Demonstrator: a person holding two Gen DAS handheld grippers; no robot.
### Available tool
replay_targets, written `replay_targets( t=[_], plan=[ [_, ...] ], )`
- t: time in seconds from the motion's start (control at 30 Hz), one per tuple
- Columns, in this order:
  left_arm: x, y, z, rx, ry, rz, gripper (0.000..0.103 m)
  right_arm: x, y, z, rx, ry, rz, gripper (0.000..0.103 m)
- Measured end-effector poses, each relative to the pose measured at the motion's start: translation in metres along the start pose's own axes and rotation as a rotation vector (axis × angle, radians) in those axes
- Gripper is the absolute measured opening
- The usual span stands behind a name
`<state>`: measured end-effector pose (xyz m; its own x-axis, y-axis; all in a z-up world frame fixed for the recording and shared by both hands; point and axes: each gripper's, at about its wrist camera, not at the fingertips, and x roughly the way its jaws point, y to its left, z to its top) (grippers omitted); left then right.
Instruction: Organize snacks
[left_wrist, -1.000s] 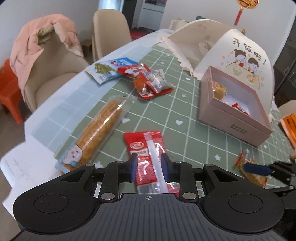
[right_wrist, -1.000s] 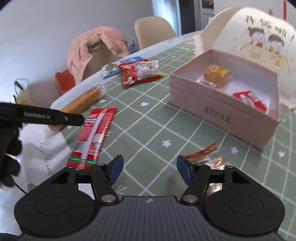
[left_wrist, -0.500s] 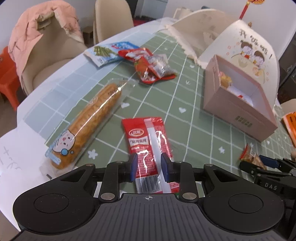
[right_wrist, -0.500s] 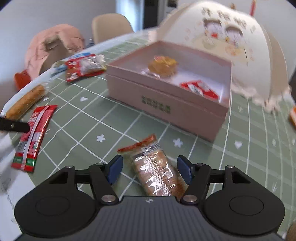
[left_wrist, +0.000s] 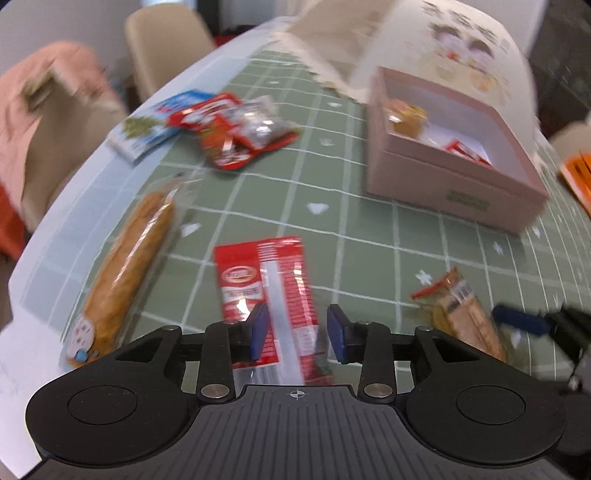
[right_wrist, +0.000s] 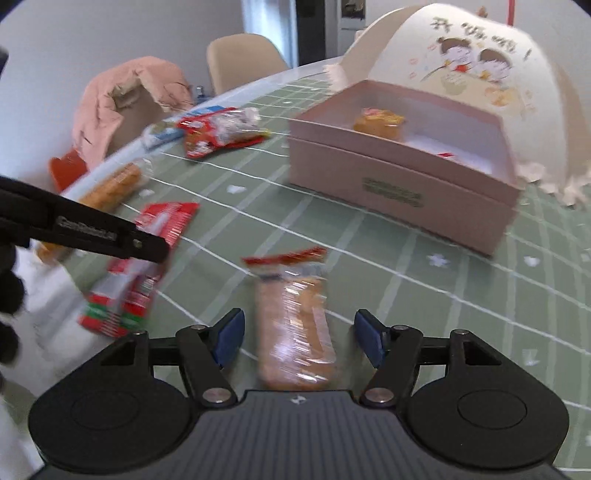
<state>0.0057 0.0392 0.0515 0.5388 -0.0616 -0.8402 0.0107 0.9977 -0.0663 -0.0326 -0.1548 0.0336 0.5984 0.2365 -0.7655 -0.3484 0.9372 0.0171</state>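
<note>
left claw (left_wrist: 297, 332) jaws opening, straddling the red packet (left_wrist: 271, 295) on the desk (left_wrist: 369, 221); right claw (right_wrist: 297, 338) apart around the clear-wrapped pastry (right_wrist: 295, 325), pads not touching

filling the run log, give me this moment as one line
left gripper: opening, red snack packet between jaws | right gripper: open over orange wrapped snack | pink box: two snacks inside

Left gripper (left_wrist: 298, 332) jaws opening, right gripper (right_wrist: 299, 339) jaws wide apart.
</note>
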Motion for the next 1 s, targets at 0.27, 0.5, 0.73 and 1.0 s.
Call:
replay_targets(
  t=[0.27,0.5,0.73,1.0],
  plan=[
    [-0.021,0.025,0.009,-0.018,-0.072,0.062,0.039,-0.002,-0.030,-0.012,0.042,-0.049,-0.039,0.078],
    [-0.020,0.069,0.023,-0.047,-0.074,0.216,0.039,0.000,-0.034,-0.023,0.049,-0.117,-0.048,0.090],
    [-0.016,0.053,0.019,-0.103,-0.017,0.062,0.038,0.000,-0.033,-0.024,0.043,-0.118,-0.039,0.092],
    [0.002,0.030,0.094,-0.051,-0.120,-0.001,0.038,0.001,-0.031,-0.024,0.038,-0.115,-0.033,0.096]
  ],
)
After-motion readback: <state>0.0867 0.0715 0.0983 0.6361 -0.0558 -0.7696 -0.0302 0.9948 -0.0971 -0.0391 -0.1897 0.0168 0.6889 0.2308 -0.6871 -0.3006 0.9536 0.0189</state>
